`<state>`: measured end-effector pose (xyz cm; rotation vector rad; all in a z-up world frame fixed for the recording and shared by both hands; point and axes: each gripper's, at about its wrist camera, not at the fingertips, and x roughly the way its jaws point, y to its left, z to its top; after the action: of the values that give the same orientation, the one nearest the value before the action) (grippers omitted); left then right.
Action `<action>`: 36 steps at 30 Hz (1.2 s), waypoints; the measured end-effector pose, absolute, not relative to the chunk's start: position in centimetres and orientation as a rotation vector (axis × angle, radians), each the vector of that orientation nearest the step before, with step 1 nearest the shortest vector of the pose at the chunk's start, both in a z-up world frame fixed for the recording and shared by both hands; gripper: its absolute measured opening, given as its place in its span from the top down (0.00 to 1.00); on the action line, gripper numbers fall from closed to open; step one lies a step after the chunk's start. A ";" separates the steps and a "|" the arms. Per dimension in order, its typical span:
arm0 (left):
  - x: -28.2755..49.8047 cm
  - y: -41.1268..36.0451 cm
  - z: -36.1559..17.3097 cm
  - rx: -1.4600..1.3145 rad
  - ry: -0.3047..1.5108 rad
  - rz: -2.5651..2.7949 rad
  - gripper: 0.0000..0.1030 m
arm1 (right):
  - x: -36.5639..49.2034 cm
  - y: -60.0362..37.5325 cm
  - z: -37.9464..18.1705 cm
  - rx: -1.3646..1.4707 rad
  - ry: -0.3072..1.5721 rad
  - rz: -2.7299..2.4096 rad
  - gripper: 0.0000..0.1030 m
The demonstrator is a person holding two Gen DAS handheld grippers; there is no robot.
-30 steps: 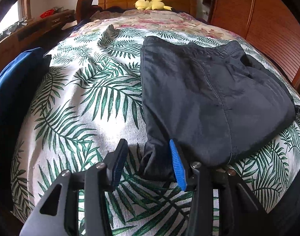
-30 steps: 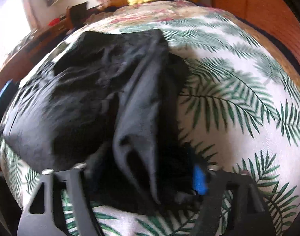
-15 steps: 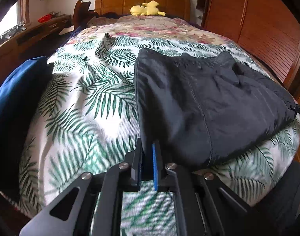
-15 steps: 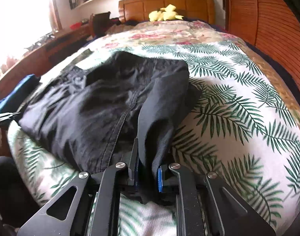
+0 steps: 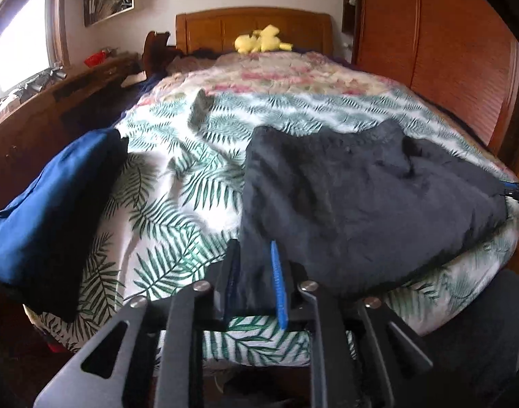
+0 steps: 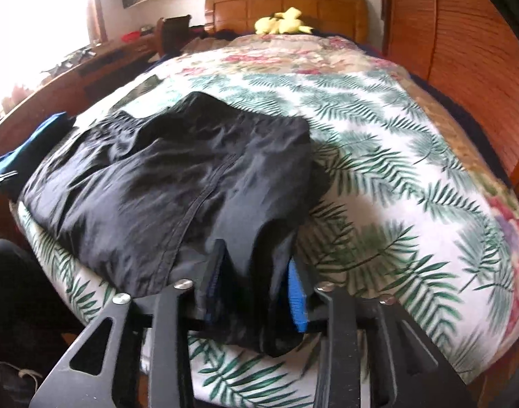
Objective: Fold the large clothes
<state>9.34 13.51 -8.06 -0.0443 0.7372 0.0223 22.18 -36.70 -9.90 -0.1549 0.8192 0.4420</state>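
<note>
A: What lies on the bed (image 5: 177, 183)?

B: Dark trousers (image 5: 361, 204), folded into a broad slab, rest on the palm-leaf bedspread (image 6: 395, 183) at the near edge of the bed, toward its near corner on the wardrobe side. In the right wrist view a stitched seam runs along their top layer.

A: How does the left gripper (image 5: 254, 285) stand?

B: Its fingers (image 5: 277, 285) are parted by a narrow gap at the trousers' near left corner. Dark cloth fills that gap and the blue pads sit against it, so the corner appears grasped; blur prevents certainty about how firmly.

A: And the right gripper (image 6: 256, 292)?

B: Its fingers (image 6: 296, 299) sit at the trousers' near right corner, wider apart, with a thick bunch of dark fabric between them and hanging down over the bed's near edge. The fabric touches both pads, so it is grasped.

A: What else is visible?

B: A blue garment (image 5: 51, 204) lies at the bed's left edge, well apart from the trousers. A yellow plush toy (image 5: 261, 42) rests at the far edge against the wooden headboard (image 5: 252, 23). A wooden wardrobe (image 5: 446, 54) flanks the bed's right side; a wooden dresser (image 6: 89, 68) stands along the left, under a bright window (image 6: 38, 27).
</note>
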 end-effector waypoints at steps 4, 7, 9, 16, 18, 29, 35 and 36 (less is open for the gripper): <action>10.1 12.0 -6.3 -0.054 0.692 -0.033 0.74 | 23.1 -36.6 -7.9 -0.174 0.756 0.424 0.50; 12.0 9.9 -5.1 -0.051 0.655 -0.082 0.71 | 25.0 -35.4 -6.8 -0.184 0.739 0.449 0.47; 13.7 8.2 -4.6 -0.034 0.640 -0.110 0.71 | 26.7 -34.5 -6.7 -0.190 0.747 0.455 0.47; 19.0 2.4 -4.5 0.003 0.634 -0.217 0.70 | 35.6 -32.4 -8.4 -0.192 0.811 0.434 0.47; 19.6 1.4 -4.9 0.001 0.638 -0.235 0.70 | 38.0 -32.6 -9.2 -0.161 0.844 0.427 0.47; 21.2 -0.7 -8.9 -0.015 0.733 -0.302 0.70 | 46.2 -32.3 -15.4 -0.058 1.083 0.471 0.47; 20.4 -2.0 -9.1 0.033 0.722 -0.312 0.70 | 46.6 -30.7 -14.3 -0.138 0.988 0.507 0.93; 20.3 -2.2 -9.2 0.030 0.727 -0.320 0.70 | 46.4 -30.4 -13.6 -0.153 0.946 0.517 0.94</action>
<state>20.32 -2.24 -9.16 0.0298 0.7268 -0.3204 46.35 -30.38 -13.60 -0.1529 0.9463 0.5171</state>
